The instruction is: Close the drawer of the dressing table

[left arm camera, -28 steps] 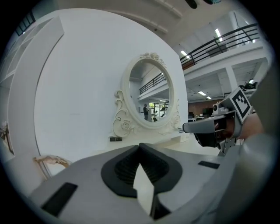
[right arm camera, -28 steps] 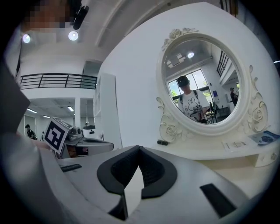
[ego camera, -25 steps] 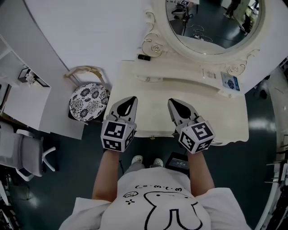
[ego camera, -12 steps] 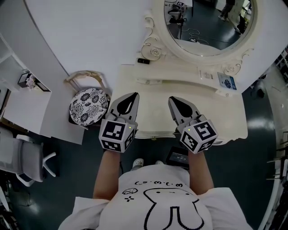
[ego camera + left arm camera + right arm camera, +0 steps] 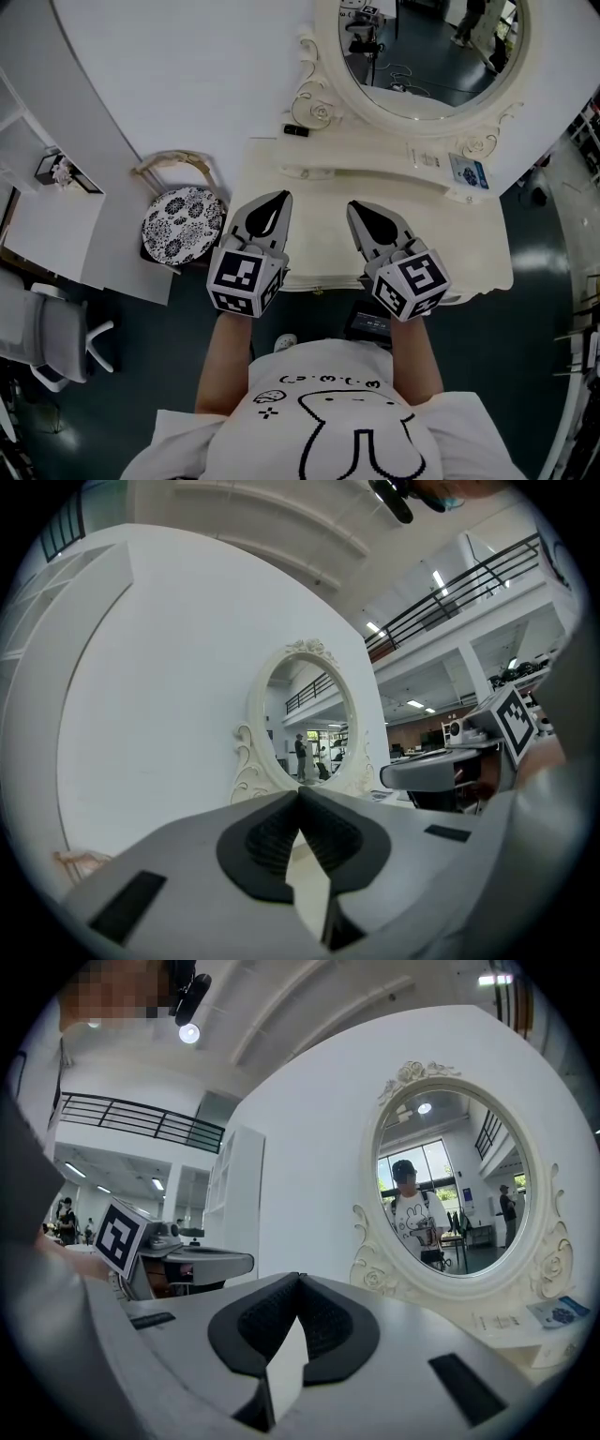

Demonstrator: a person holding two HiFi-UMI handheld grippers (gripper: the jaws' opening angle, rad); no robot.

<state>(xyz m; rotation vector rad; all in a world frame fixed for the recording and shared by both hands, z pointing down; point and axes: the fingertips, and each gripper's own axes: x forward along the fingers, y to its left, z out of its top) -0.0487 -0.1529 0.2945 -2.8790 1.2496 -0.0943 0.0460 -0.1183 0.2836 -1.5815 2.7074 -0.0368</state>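
**A:** What does the room look like?

**B:** A tall white wall (image 5: 187,66) curves across the back, above a dark, glossy floor (image 5: 534,328).

**A:** Is there any furniture?

**B:** A round stool (image 5: 184,217) with a black-and-white floral seat stands close to the wall. To its left is a white shelf unit (image 5: 56,225), with a grey office chair (image 5: 47,333) beside it.

**A:** And higher up?

**B:** An upper gallery with a black railing (image 5: 459,586) runs under a white ceiling. Strip lights (image 5: 439,577) keep the hall bright.
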